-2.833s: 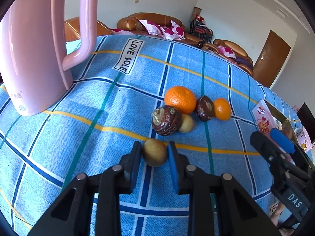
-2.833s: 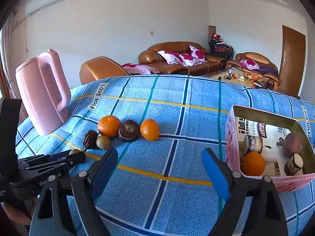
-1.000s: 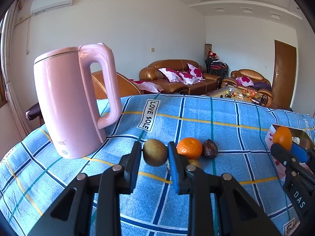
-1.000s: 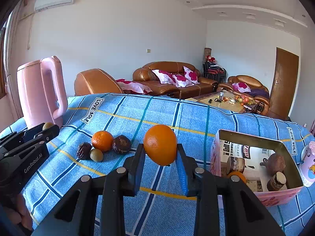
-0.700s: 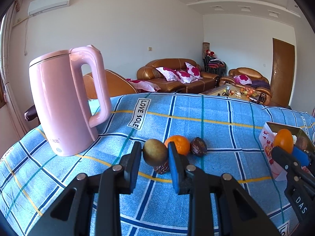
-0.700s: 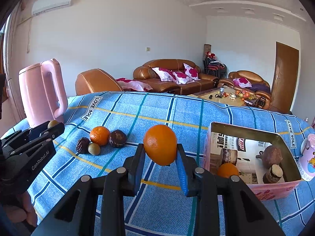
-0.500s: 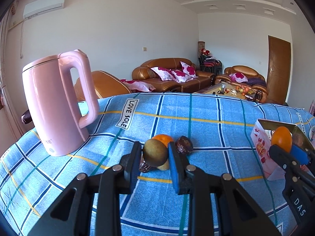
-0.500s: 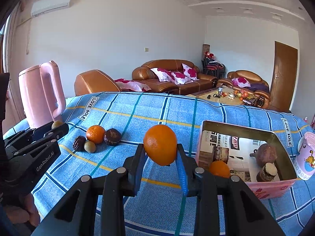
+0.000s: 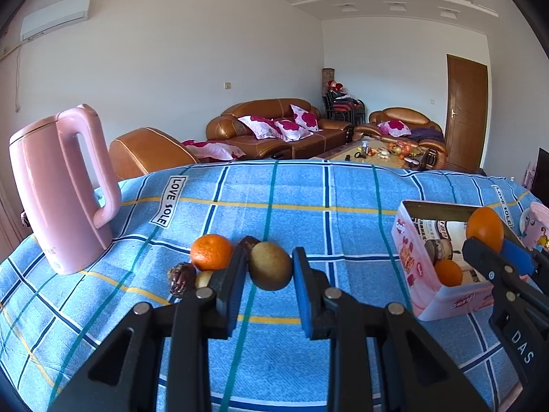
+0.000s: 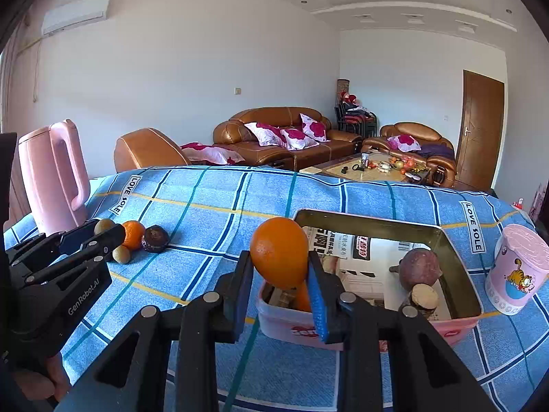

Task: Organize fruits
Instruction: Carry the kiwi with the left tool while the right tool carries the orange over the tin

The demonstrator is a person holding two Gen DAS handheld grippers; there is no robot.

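Observation:
My left gripper [image 9: 269,271] is shut on a brownish-green kiwi [image 9: 270,266], held above the blue checked cloth. My right gripper [image 10: 279,274] is shut on an orange [image 10: 278,252], just over the near left corner of the pink tin box [image 10: 370,228]. The box holds a purple-brown fruit [image 10: 419,271], another orange [image 9: 447,272] and a few smaller items. On the cloth to the left lie a mandarin [image 9: 211,252], two dark fruits [image 9: 182,278] and a small yellowish fruit [image 10: 121,254]. The left gripper [image 10: 103,233] shows at the left of the right wrist view.
A tall pink kettle [image 9: 61,189] stands at the table's far left. Right of the box stands a pink cartoon cup [image 10: 518,269]. A hand [image 10: 44,377] grips the left tool. Sofas and a coffee table lie beyond the far edge.
Both grippers have moved right toward the pink box, each still holding its fruit. The box looks nearer and larger, and the orange now hangs over its near corner.

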